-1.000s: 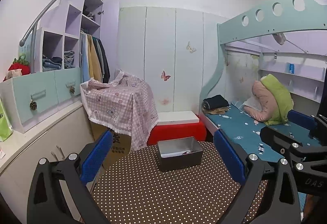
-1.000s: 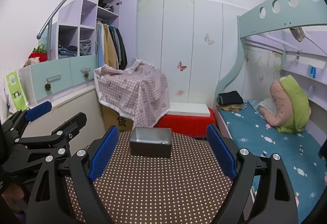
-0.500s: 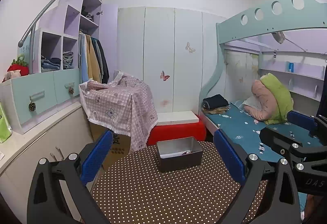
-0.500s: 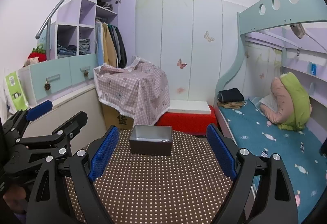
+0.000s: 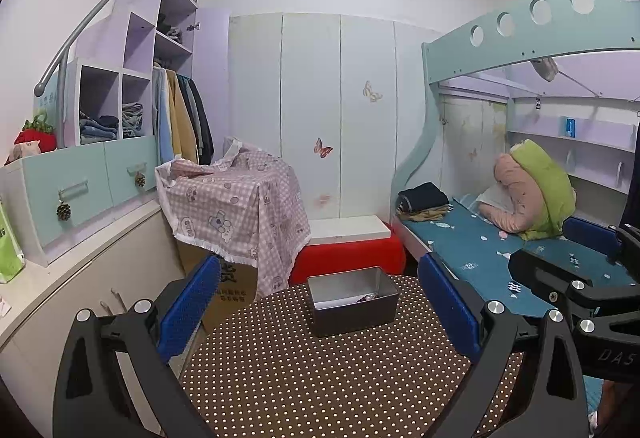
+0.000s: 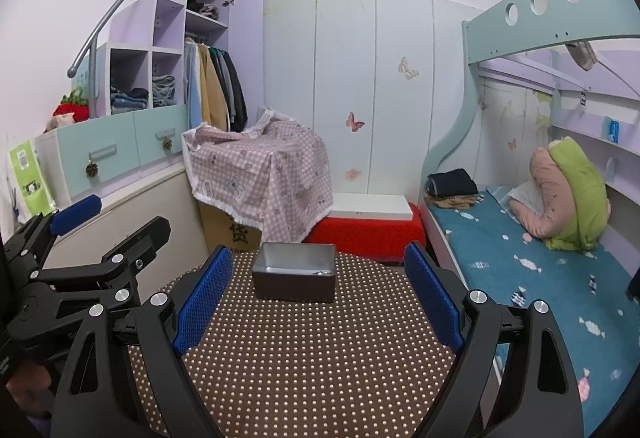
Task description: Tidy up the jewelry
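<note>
A small dark metal box (image 5: 353, 300) with a silvery inside stands at the far edge of a round table with a brown dotted cloth (image 5: 320, 378). A little jewelry (image 5: 368, 297) lies at its bottom. The box also shows in the right wrist view (image 6: 295, 277). My left gripper (image 5: 316, 302) is open and empty, held above the table short of the box. My right gripper (image 6: 318, 294) is open and empty, likewise short of the box. Each gripper appears at the edge of the other's view.
Behind the table stand a red stool with a white top (image 5: 348, 242) and a carton under a pink checked cloth (image 5: 236, 198). A bunk bed with a teal sheet (image 5: 480, 238) is on the right. A counter with drawers (image 5: 80, 198) is on the left.
Both views have drifted very slightly; the box sits a touch higher in the left wrist view. Both grippers stay open and empty.
</note>
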`<state>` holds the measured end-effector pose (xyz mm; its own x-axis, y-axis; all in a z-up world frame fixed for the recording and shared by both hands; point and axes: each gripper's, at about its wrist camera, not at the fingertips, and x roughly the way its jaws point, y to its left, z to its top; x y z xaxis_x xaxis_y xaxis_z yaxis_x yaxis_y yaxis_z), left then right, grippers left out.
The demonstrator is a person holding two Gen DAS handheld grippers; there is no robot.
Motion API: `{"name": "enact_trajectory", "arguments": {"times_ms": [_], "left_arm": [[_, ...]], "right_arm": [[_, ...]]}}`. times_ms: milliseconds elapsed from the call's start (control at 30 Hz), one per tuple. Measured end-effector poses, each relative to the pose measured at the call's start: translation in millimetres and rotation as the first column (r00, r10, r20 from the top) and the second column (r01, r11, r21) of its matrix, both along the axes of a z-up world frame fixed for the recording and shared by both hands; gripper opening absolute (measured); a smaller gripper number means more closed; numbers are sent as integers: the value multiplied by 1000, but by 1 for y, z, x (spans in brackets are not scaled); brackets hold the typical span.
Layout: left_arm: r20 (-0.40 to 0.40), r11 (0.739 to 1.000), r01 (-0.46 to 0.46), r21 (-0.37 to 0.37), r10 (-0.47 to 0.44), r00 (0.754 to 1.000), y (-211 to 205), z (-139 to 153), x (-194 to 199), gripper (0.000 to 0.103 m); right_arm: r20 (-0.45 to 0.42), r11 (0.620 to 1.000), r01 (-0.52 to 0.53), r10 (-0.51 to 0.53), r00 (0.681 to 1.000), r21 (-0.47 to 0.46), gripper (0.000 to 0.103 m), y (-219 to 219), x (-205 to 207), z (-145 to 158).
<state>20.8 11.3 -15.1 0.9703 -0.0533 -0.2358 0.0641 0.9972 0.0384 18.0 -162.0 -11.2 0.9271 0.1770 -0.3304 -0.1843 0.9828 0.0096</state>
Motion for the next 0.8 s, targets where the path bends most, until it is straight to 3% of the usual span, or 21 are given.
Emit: {"name": "enact_trajectory", "arguments": {"times_ms": [800], "left_arm": [[-1, 1000, -1, 5, 1, 1000, -1, 0, 1, 96]], "right_arm": [[-1, 1000, 2, -2, 1000, -1, 85, -2, 1, -1]]}}
